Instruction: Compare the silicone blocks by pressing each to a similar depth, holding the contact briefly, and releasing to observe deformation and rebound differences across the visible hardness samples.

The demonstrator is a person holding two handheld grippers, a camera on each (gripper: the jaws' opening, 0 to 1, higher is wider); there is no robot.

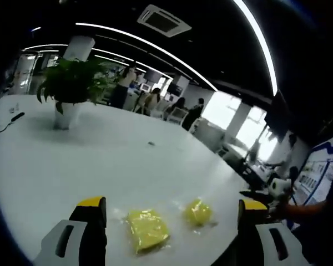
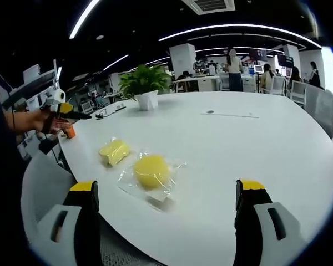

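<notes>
Two yellow silicone blocks in clear plastic bags lie on the white table [image 1: 116, 160]. The squarish block [image 1: 147, 228] sits just ahead of my left gripper [image 1: 172, 221], between its wide-open jaws, with the round block [image 1: 198, 212] to its right. In the right gripper view the round block [image 2: 151, 170] lies nearest, and the squarish block [image 2: 114, 151] is beyond it to the left. My right gripper [image 2: 167, 213] hangs open above the table's [image 2: 255, 160] near edge, touching neither block. A hand holds the left gripper [image 2: 64, 110] at the far left.
A potted plant [image 1: 72, 83] [image 2: 144, 83] stands farther back on the table. A small dark scrap [image 1: 151, 143] and a cable [image 1: 8, 122] lie on the tabletop. A grey chair [image 2: 44, 183] is tucked at the table's edge. People and desks are in the background.
</notes>
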